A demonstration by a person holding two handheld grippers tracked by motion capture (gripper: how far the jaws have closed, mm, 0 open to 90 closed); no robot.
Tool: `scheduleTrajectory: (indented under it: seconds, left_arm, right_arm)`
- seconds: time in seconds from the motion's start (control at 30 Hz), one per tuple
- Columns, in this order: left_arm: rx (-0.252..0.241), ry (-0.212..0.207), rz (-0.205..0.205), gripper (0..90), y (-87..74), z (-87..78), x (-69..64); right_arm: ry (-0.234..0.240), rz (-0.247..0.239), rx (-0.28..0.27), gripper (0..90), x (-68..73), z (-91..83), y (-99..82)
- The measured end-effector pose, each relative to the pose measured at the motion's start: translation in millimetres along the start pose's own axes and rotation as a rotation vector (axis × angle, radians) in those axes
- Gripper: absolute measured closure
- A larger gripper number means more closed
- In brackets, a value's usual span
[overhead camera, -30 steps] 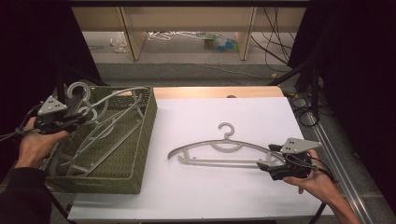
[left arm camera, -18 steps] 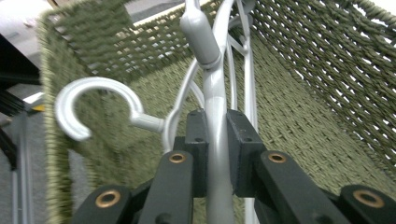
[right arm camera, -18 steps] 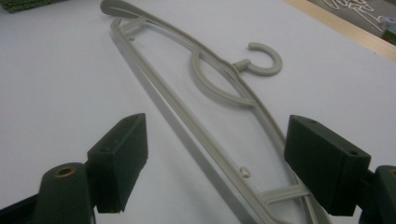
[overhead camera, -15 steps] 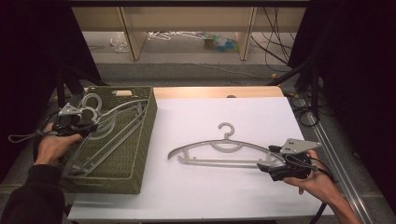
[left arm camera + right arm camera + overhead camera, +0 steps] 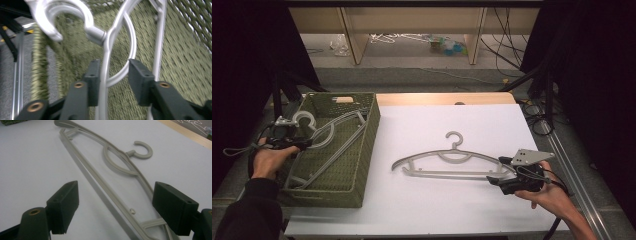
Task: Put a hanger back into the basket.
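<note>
Black jaws, brass screws; grey three-cornered plate; trailing cable; dark sleeve (image 5: pixel 249 215).

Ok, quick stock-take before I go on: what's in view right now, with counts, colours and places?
basket: one, olive green woven, on the left part of the table.
hangers in the basket: at least two, light grey, lying inside it; one hook sticks up at the near-left rim.
hanger on the table: one, grey plastic, flat on the white top, hook pointing away from the person.
table: one, white top with a wooden strip along the far edge.
clutter on the floor: pale hangers and coloured bits beyond the table, too small to count.
left gripper: black jaws open, a hanger wire between them, jaws have just been opening.
right gripper: black jaws open, straddling the table hanger's end.
</note>
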State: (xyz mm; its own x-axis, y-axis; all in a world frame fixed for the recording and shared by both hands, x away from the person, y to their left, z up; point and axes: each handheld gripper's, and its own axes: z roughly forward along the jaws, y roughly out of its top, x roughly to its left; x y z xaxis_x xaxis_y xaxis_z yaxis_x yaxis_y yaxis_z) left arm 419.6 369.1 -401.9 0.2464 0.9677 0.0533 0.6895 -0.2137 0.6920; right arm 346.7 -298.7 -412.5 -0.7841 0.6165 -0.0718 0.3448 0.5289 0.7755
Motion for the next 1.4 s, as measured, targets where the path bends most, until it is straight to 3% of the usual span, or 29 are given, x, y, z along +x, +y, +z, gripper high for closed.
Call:
scheduleTrajectory:
  seconds: [0.1,0.17,0.2,0.23,0.27,0.33,0.67,0.77,0.87,0.93,1.03,1.23,1.33,1.4]
  left_arm:
    - [-0.049,0.007,0.014,54.2,1.2,-12.3,-7.8]
    - [-0.109,-0.013,-0.014,48.9,2.1,-18.3,-17.9]
    - [-0.109,-0.029,0.012,47.4,2.8,-24.2,-21.2]
    - [-0.123,-0.04,0.011,44.4,3.2,-28.5,-26.4]
    - [-0.166,-0.043,-0.028,42.5,3.0,-29.6,-35.0]
    - [-0.166,-0.062,-0.004,38.0,2.1,-34.4,-46.7]
    - [-0.318,-0.108,0.013,29.8,-5.8,-77.6,-88.5]
    - [-0.329,-0.09,0.062,29.6,-7.3,-90.1,-94.9]
    - [-0.328,-0.102,0.067,29.1,-7.2,-98.0,-95.8]
    - [-0.337,-0.099,0.049,29.2,-8.6,-99.7,-99.0]
    - [-0.368,-0.196,0.002,29.2,-13.9,-99.1,-113.1]
    - [-0.38,-0.293,0.05,26.7,-17.5,-91.1,-159.7]
    - [-0.38,-0.362,0.041,21.7,-15.7,-83.2,-180.4]
    - [-0.388,-0.383,0.071,21.6,-14.1,-78.4,-193.6]
  right_arm:
    - [-0.005,0.007,-0.002,22.1,-0.2,0.0,-0.2]
    - [-0.006,0.014,-0.005,22.1,-0.7,0.4,-0.4]
    - [-0.007,0.018,-0.006,22.1,-0.9,0.2,-0.5]
    - [-0.009,0.015,-0.007,22.0,-1.6,0.3,-0.5]
    - [-0.014,0.019,-0.011,21.7,-1.8,0.3,-0.6]
    - [-0.017,0.023,-0.02,21.2,-2.5,0.6,-1.2]
    - [-0.019,0.051,-0.022,20.8,-2.8,5.3,-3.8]
    - [-0.016,0.045,-0.022,20.9,-2.5,6.5,-3.4]
    - [-0.009,0.044,-0.021,20.9,-1.8,7.6,-2.6]
    - [-0.013,0.048,-0.017,20.9,-1.2,8.3,-2.5]
    - [-0.018,0.045,-0.022,20.9,-1.2,8.4,-2.3]
    - [-0.018,0.049,-0.027,20.8,-2.4,9.0,-2.4]
    - [-0.016,0.045,-0.028,20.9,-2.3,9.6,-2.6]
    - [-0.016,0.048,-0.03,20.8,-1.7,9.0,-2.4]
